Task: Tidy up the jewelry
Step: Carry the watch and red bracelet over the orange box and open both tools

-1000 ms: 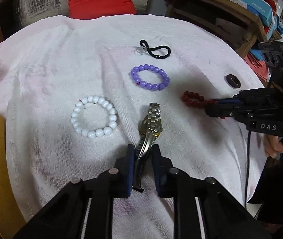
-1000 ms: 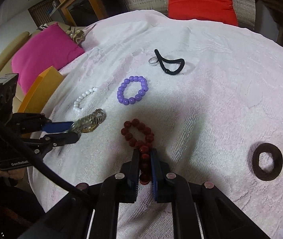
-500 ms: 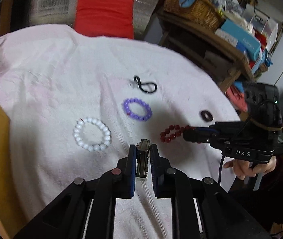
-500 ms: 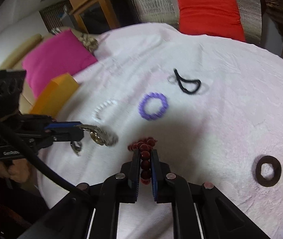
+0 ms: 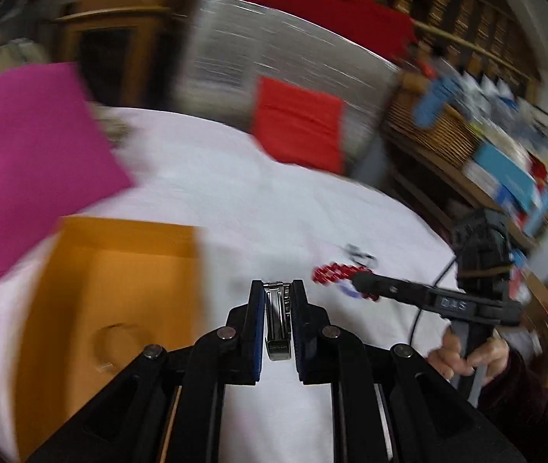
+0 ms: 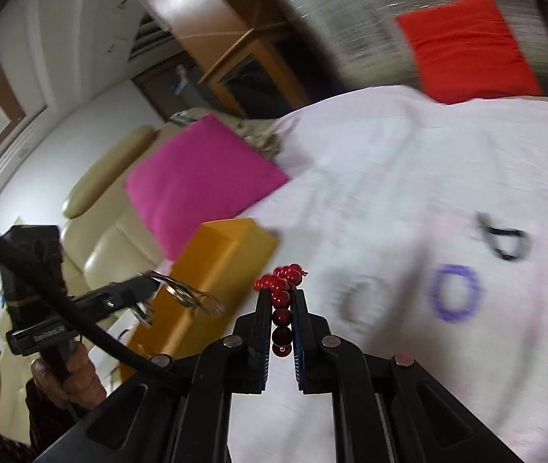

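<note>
Above the cloth [image 5: 281, 208], left tool [image 5: 278, 297] clamps watch [image 5: 277, 308], right tool [image 6: 282, 305] clamps red bracelet [image 6: 281, 289]

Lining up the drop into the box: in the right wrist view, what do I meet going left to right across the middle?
left gripper holding the watch → orange box → red bead bracelet in the right gripper → white bead bracelet, blurred → purple bead bracelet → black hair tie.
</note>
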Tool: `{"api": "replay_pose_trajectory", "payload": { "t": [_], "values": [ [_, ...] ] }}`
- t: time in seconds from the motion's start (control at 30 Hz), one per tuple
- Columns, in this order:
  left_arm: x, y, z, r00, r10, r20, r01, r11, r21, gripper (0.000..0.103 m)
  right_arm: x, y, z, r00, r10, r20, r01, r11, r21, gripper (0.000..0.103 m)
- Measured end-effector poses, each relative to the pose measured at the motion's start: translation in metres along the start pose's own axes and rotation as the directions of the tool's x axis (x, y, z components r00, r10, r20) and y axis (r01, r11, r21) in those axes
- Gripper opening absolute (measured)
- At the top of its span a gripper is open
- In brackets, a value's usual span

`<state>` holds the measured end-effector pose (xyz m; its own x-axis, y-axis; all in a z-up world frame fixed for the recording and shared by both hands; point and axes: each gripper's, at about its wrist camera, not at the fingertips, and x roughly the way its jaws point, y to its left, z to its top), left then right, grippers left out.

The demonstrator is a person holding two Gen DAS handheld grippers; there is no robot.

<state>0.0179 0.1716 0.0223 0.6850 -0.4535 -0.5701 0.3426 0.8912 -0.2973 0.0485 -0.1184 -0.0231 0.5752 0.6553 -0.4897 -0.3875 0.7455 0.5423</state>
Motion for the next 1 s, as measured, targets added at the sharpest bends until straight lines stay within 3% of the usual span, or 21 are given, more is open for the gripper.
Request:
{"api": "replay_pose_trajectory", "payload": {
  "t": [0.13,0.23,0.33,0.53,0.6,0.63,0.8,1.0],
  "values": [
    [-0.010,0.051,-0.012,0.983,0.181,-0.028,-0.183,0.979,-0.092,0.013,0.057,0.049,0.006,0.997,0.066,-0.048,-0.067,0.997,-0.030,0.011],
    [-0.003,0.079,-0.025,0.956,0.279,-0.093,-0.288,0.950,-0.117,0.013,0.095,0.079,0.006,0.993,0.072,-0.091,-0.077,0.996,-0.054,0.011],
    [0.005,0.097,-0.037,0.942,0.300,-0.150,-0.319,0.939,-0.128,0.013,0.136,0.102,0.006,0.991,0.030,-0.133,-0.041,0.996,-0.078,0.011],
    [0.022,0.110,-0.046,0.916,0.319,-0.244,-0.357,0.925,-0.128,0.013,0.185,0.100,0.018,0.983,-0.052,-0.176,0.048,0.999,-0.025,0.014],
    [0.025,0.112,-0.046,0.897,0.361,-0.255,-0.400,0.908,-0.122,0.013,0.196,0.090,0.023,0.976,-0.062,-0.210,0.070,0.997,0.027,0.024],
    [0.024,0.112,-0.045,0.896,0.369,-0.246,-0.407,0.905,-0.128,0.013,0.199,0.086,0.025,0.973,-0.065,-0.221,0.079,0.995,0.056,0.028],
    [0.013,0.096,-0.035,0.911,0.386,-0.148,-0.404,0.906,-0.126,0.018,0.158,0.073,0.027,0.986,-0.064,-0.153,0.072,0.996,0.048,0.029],
    [0.025,0.027,-0.022,0.929,0.371,-0.005,-0.371,0.929,0.010,0.043,0.060,0.024,0.013,0.982,-0.161,-0.098,0.168,0.983,0.068,0.028]
  ]
}}
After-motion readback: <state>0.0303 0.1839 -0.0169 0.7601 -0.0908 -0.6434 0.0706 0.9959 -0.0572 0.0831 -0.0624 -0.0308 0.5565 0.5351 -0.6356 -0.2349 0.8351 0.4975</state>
